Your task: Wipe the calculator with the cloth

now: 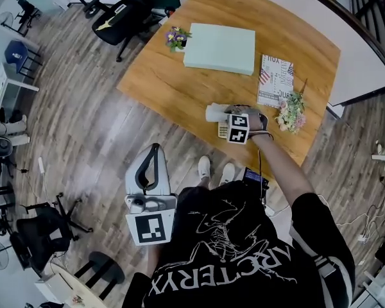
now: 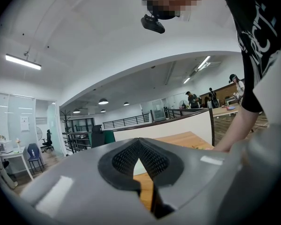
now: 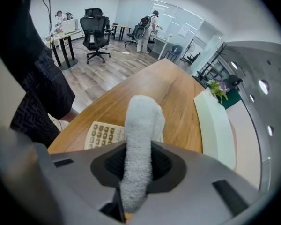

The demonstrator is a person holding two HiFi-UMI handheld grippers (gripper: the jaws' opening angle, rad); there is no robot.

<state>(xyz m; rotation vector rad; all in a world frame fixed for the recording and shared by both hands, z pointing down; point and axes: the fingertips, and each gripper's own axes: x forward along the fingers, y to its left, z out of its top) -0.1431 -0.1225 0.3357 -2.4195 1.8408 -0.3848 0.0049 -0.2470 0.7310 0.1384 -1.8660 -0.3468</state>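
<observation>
Left hand-held gripper (image 2: 139,146) is pressed closed; right hand-held gripper (image 3: 138,161) pinches cloth (image 3: 140,121) near calculator (image 3: 100,135).

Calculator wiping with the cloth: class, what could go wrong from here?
The calculator lies close to the table's near edge, and the left gripper is off the table, not steadying it; a wipe could slide it off.
The right gripper pinches the cloth as a narrow roll; it may bend aside or slip out.
The bouquet stands beside the right gripper; a wide stroke might knock it.
</observation>
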